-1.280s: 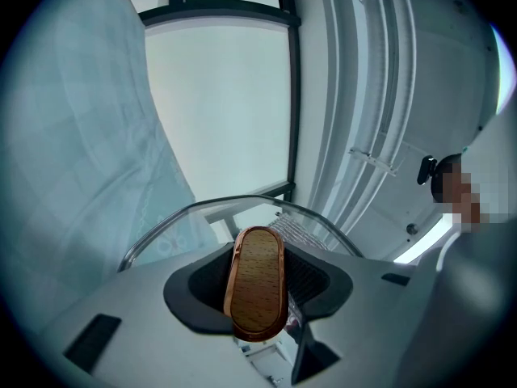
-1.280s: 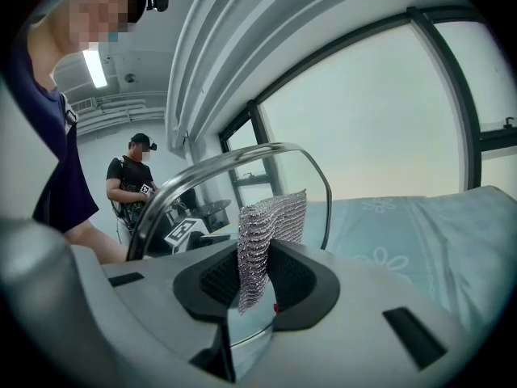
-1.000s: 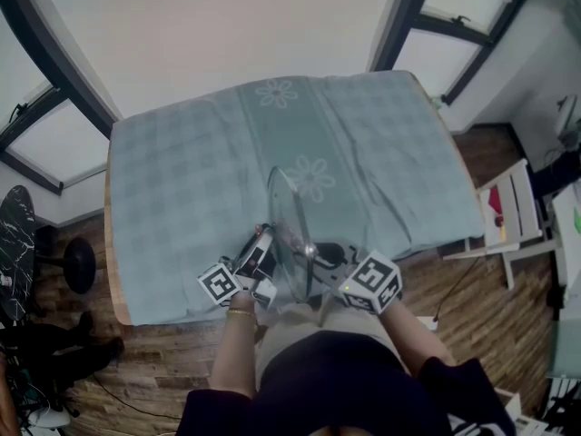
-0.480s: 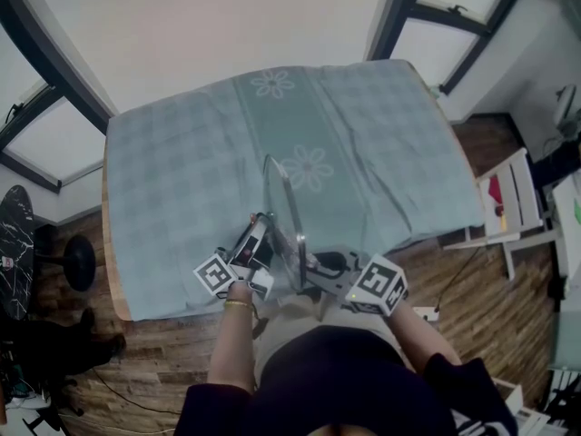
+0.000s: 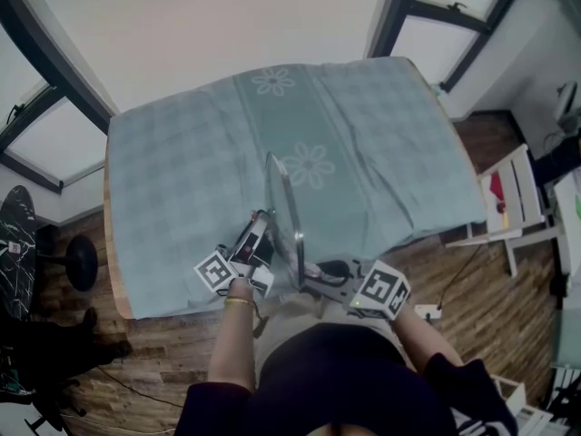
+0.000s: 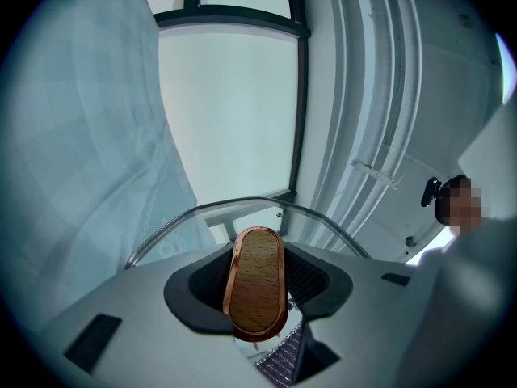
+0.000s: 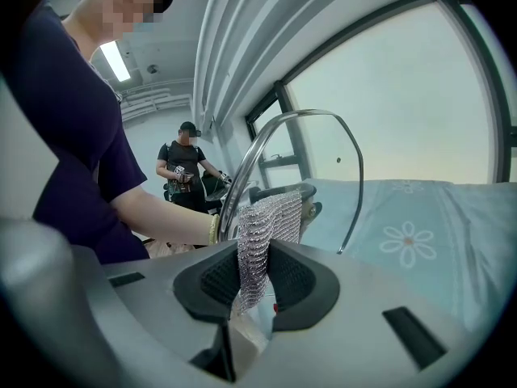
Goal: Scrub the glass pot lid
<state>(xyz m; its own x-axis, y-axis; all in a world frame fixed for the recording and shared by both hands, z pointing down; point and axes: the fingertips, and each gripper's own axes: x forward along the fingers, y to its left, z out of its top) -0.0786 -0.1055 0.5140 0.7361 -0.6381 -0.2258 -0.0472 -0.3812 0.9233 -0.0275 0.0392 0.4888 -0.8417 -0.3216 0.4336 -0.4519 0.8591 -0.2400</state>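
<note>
Now, in the head view, the glass lid (image 5: 282,200) stands on edge above the near side of the table, over the checked tablecloth (image 5: 182,198) with its flower prints. You hold it between your two tools. Your left gripper (image 5: 261,240) comes at it from the left face and your right gripper (image 5: 316,278) from the right face, low near the bottom rim. Wooden floor shows beyond the table's edges.

In the left gripper view, the jaws are clamped on the lid's wooden knob (image 6: 258,277), which has a copper-coloured rim and stands upright between the dark pads. The lid's metal edge arcs just behind the jaws, with the window (image 6: 230,111) seen through the glass. A bit of metal mesh shows low in the frame, through the glass and below the knob.

In the right gripper view, the jaws pinch a chain-mail scrubber (image 7: 265,231). It rises from between the pads and lies against the lid. The lid's rim curves up and over the scrubber. Your forearm, wearing a bracelet (image 7: 212,229), reaches in from the left behind the glass. Another person (image 7: 187,172) stands far back in the room.
</note>
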